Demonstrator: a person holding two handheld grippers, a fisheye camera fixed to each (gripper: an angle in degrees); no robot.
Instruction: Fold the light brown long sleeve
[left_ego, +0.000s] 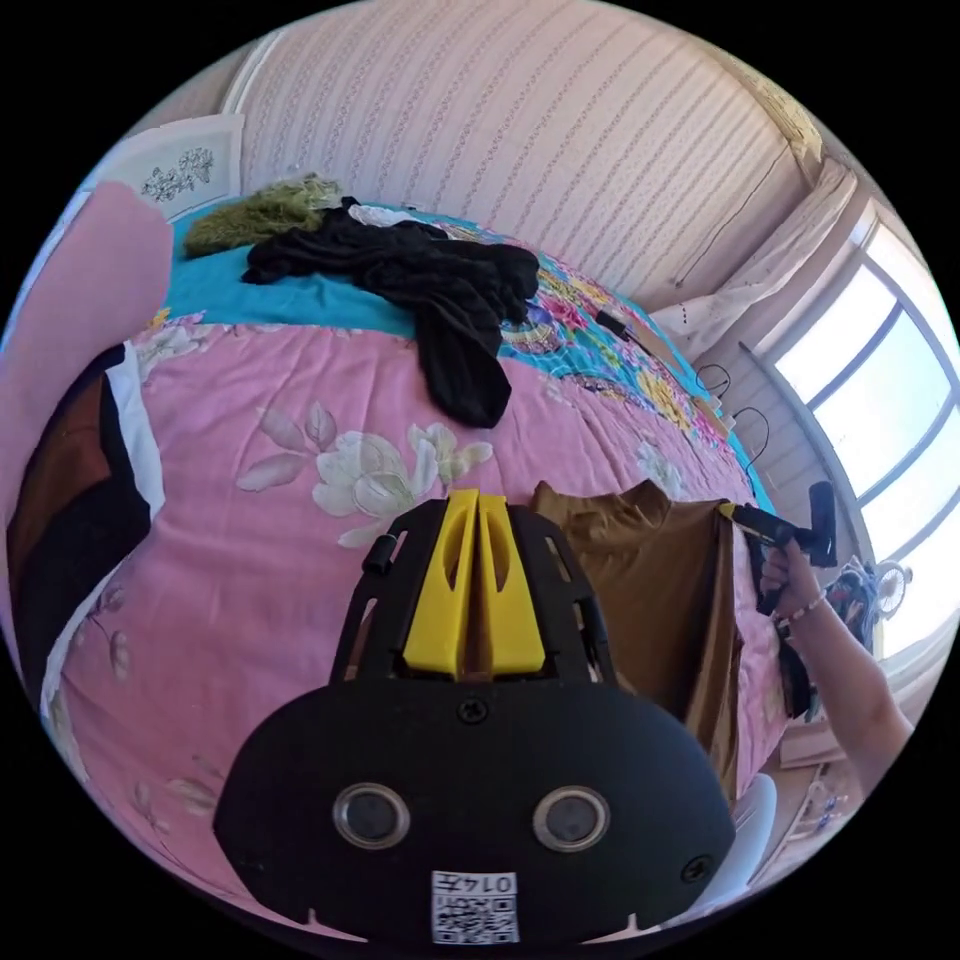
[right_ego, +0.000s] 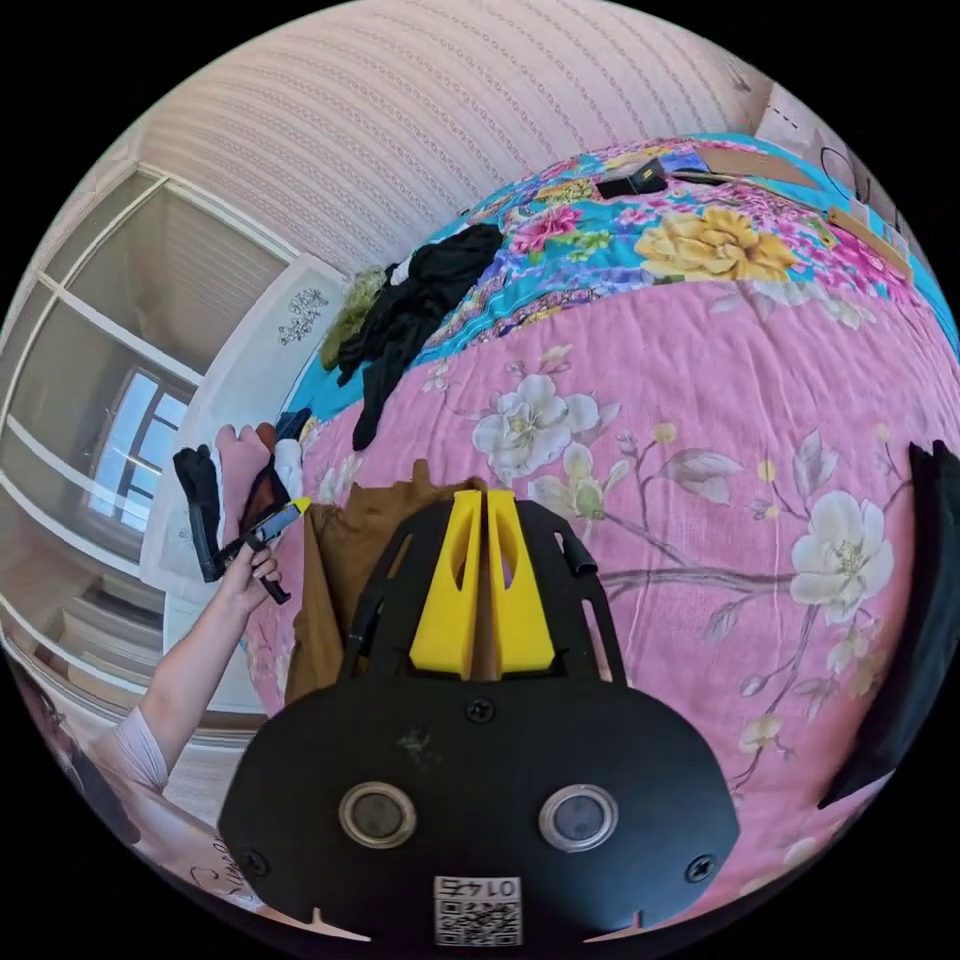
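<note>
Left gripper view: we see our left gripper (left_ego: 478, 497) over the pink flowered bedspread (left_ego: 250, 520), its two yellow jaws drawn together with only a thin slit between them; a strip of brown cloth shows in that slit near the base, so we take it to be clamped on the garment's edge.
Light brown long sleeve: the light brown long sleeve (left_ego: 640, 590) lies at the bed's edge and drapes down over the side, stretched between the two grippers.
Right gripper, from the left gripper view: the right gripper (left_ego: 735, 513) is held in a hand (left_ego: 785, 570) just off the bed's edge, its yellow tip touching the far corner of the brown cloth.
Right gripper view: our right gripper's jaws are closed up side by side, tips at the brown cloth (right_ego: 345, 560); whether cloth sits between them we cannot tell for sure.
Left gripper, from the right gripper view: the left gripper (right_ego: 297, 505) meets the garment's other corner, held by a hand (right_ego: 245, 580).
Further up the bed: a black garment (left_ego: 440, 290) sprawls across the teal flowered blanket (left_ego: 590, 330), with a green fuzzy item (left_ego: 260, 212) beside it near the wall.
</note>
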